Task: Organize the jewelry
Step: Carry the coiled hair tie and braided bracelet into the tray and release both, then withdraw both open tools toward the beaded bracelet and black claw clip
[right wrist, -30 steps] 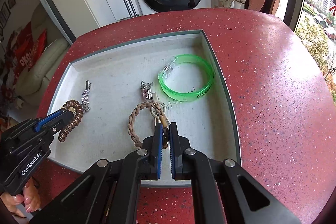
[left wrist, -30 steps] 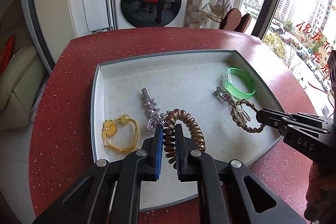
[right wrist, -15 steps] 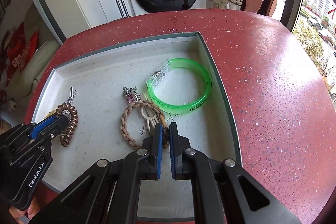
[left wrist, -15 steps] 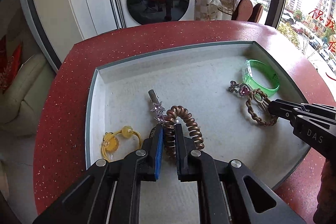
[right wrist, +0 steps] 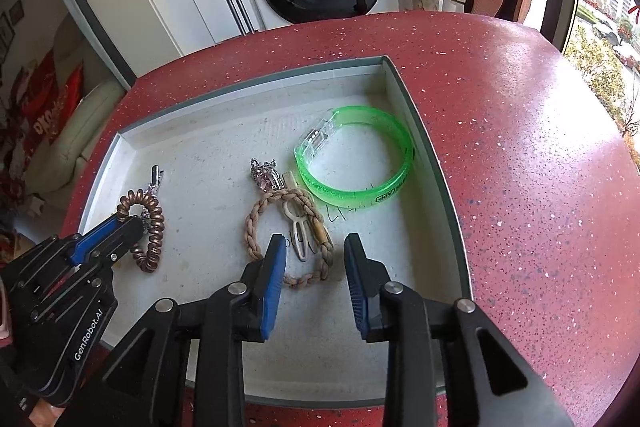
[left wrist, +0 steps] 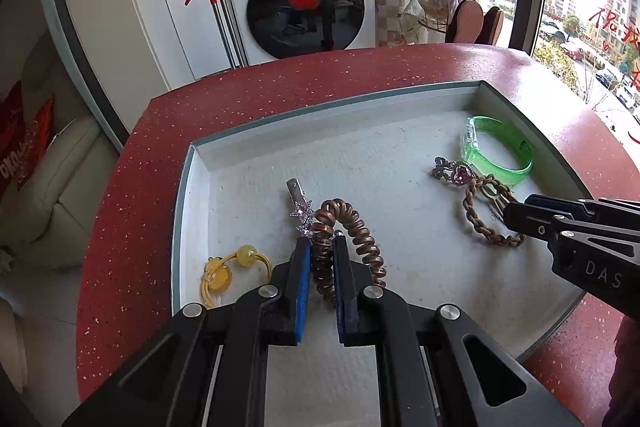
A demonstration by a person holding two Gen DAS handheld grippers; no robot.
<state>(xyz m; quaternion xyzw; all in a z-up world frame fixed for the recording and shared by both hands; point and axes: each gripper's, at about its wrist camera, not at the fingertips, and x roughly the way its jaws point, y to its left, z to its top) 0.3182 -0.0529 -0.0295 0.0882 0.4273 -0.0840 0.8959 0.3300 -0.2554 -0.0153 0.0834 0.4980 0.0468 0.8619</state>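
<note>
The left gripper (left wrist: 322,259) angles steeply down into a shallow grey tray (left wrist: 182,211), its blue pads (left wrist: 303,281) clamped on one side of a copper spiral hair tie (left wrist: 348,239); the rest of the coil arches up ahead of the fingertips. The right gripper (right wrist: 315,247), tilted down just as steeply over the tray's near right part, is opening: its jaws stand apart on either side of a braided beige loop (right wrist: 288,227) that lies flat on the tray floor, the pads clear of the braid.

A star-studded hair clip (left wrist: 301,209) lies just behind the coil, touching it. A yellow beaded hair tie (left wrist: 230,269) sits by the tray's left wall. A pink heart charm (left wrist: 456,173) lies at the far end of the braided loop, and a pale clip (right wrist: 298,229) rests inside the loop. A translucent green bangle (right wrist: 356,155) lies against the tray's right wall, near the far right corner.

The tray's far half and the middle strip between the two grippers are open floor. The tray rests on a red speckled worktop (right wrist: 520,155), with a broad bare stretch to the right and a narrower band along the left and far edges.
</note>
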